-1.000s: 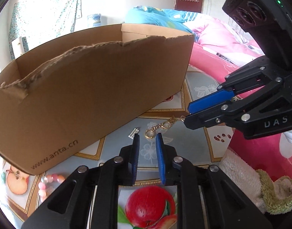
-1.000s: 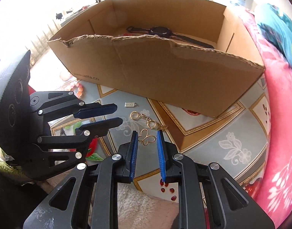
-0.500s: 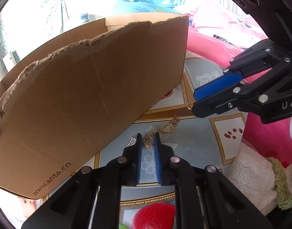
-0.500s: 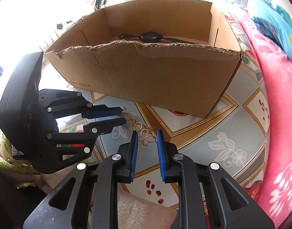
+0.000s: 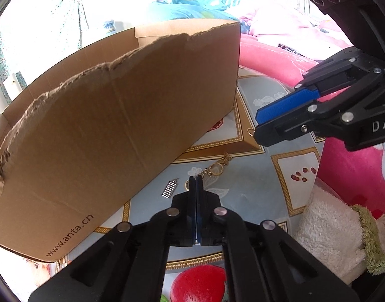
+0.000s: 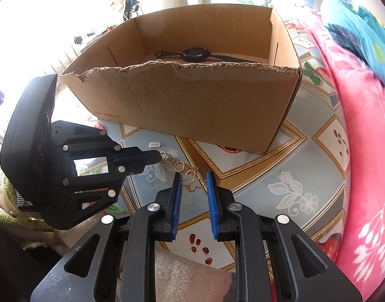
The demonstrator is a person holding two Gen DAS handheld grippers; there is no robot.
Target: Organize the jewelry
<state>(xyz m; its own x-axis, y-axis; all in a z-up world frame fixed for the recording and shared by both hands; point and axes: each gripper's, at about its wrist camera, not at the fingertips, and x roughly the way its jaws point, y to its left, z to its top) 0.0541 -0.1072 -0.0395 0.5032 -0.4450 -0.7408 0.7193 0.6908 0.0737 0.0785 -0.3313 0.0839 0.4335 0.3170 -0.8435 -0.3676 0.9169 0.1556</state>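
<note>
Left gripper (image 5: 195, 180) pinched on the gold chain (image 6: 176, 162) beside the box

The left jaws have just been closing and now meet on the chain's ring end, which lies on the patterned tablecloth (image 6: 288, 166) just in front of the cardboard box (image 6: 192, 105). The right gripper (image 6: 192, 183) stands with its jaws apart — the chain's butterfly pendant (image 6: 192, 182) lies between them, unpressed. A small silver charm (image 5: 169, 190) lies just beside the chain near the box wall, and a black watch (image 6: 195, 52) rests inside the box.
</note>
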